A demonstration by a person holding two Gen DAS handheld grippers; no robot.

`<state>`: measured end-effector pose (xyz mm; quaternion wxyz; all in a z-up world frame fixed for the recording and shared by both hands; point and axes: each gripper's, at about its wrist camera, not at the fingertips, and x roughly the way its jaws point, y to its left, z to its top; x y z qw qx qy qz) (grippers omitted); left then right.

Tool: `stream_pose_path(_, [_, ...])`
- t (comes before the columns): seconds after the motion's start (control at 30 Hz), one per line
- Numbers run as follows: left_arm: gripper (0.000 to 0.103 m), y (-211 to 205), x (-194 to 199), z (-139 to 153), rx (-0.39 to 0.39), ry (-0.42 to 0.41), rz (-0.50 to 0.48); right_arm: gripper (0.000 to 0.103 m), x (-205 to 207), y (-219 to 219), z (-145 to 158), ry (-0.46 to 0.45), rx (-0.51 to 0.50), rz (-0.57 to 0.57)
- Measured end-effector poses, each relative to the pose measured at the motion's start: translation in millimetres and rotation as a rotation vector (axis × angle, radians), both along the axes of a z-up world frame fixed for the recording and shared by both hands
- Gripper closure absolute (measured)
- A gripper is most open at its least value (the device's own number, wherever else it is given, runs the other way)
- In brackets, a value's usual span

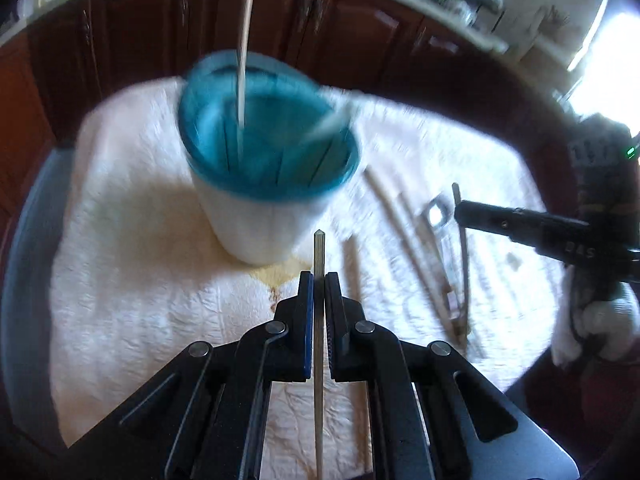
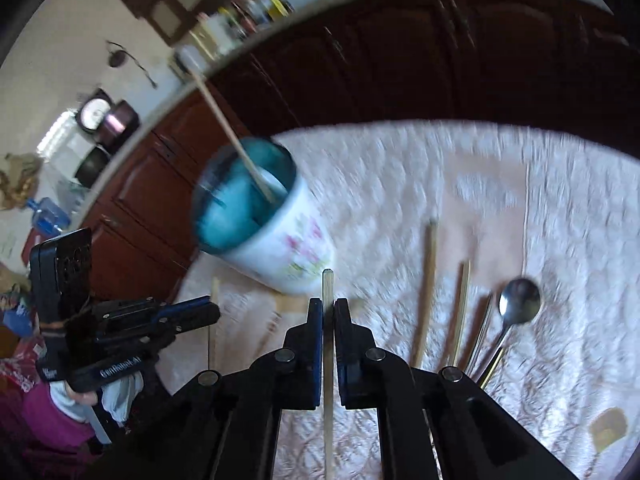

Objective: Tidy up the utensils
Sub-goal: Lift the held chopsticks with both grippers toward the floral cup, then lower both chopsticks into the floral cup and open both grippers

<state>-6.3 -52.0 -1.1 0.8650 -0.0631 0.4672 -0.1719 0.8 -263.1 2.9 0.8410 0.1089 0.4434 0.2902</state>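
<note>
Upright blue-lined cup holds a chopstick; spoon lies flat.

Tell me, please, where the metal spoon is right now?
In the right wrist view, the spoon lies on the white cloth, far right, beside loose chopsticks.

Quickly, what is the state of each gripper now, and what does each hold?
Left gripper: closed, holding a chopstick.
Right gripper: closed, holding a wooden chopstick.

Quilted white cloth, rough and puckered, covers the table. The cup looks like glossy white ceramic with a teal inside. The spoon gleams as polished metal; the chopstick beside it is matt pale wood. Cabinet doors show dark varnished wood.
</note>
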Motion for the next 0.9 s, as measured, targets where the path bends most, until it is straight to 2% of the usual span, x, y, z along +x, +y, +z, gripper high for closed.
stream_pose_path(0.3, [0.099,41.4,-31.1,95.7,-0.069,-0.169,0.019,0.098,-26.9,-11.4,75.3,-0.139,0.051,0.033])
stream_pose_path(0.4, [0.099,55.0,-32.1,129.9,-0.093,-0.234,0.043,0.098,-25.6,-12.4,106.3,-0.195,0.082,0.038])
stream_pose_path(0.57, [0.099,64.3,-19.1,176.1,-0.078,-0.37,0.106,0.098,-10.6,2.6,155.1,-0.308,0.089,0.027])
stream_pose_path(0.7, [0.099,63.5,6.3,193.7,-0.038,-0.434,0.156,0.098,7.8,21.6,181.6,-0.387,0.07,-0.001])
stream_pose_path(0.9, [0.099,60.0,50.0,180.8,0.006,-0.457,0.213,0.098,48.4,52.7,186.4,-0.43,0.046,-0.044])
